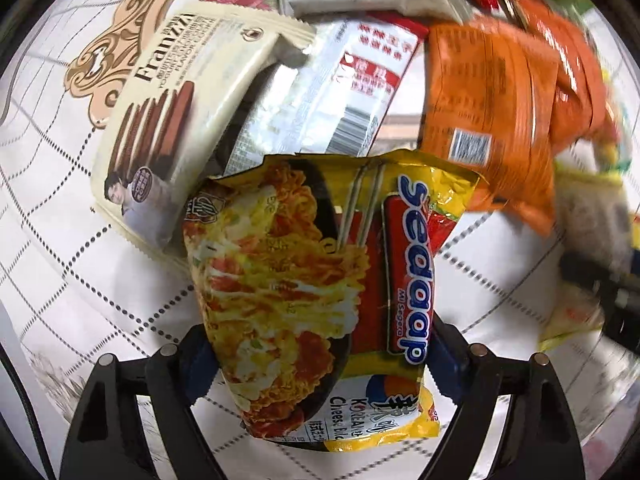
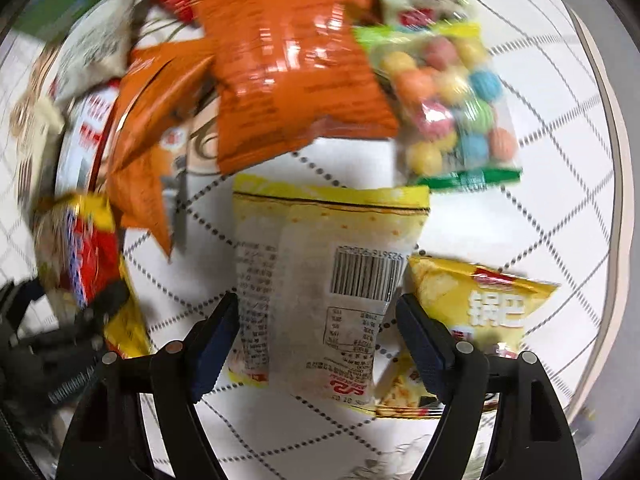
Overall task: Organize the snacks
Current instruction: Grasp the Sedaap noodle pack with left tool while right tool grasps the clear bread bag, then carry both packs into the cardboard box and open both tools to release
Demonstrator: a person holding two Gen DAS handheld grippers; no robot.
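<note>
Your left tool (image 1: 320, 356) pinches the Sedaap noodle pack (image 1: 316, 280) above the bench (image 1: 80, 240), w/ Franzzi cookie box (image 1: 168, 120) far left. Your right tool (image 2: 318, 340) clamps a yellow-white snack bag (image 2: 324, 280); chips bag (image 2: 480, 304) just right, orange bags (image 2: 288, 72) far.

The left gripper (image 1: 320, 356) has its fingers (image 1: 200, 364) closed against both sides of a noodle packet (image 1: 312, 280). The right gripper (image 2: 318, 340) clamps a pale yellow snack bag (image 2: 320, 280) between its fingers (image 2: 216, 340).

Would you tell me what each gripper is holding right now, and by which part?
The left gripper grips the Sedaap noodle packet across its lower half. The right gripper clamps the pale yellow-topped snack bag by its side edges near the lower end.
</note>
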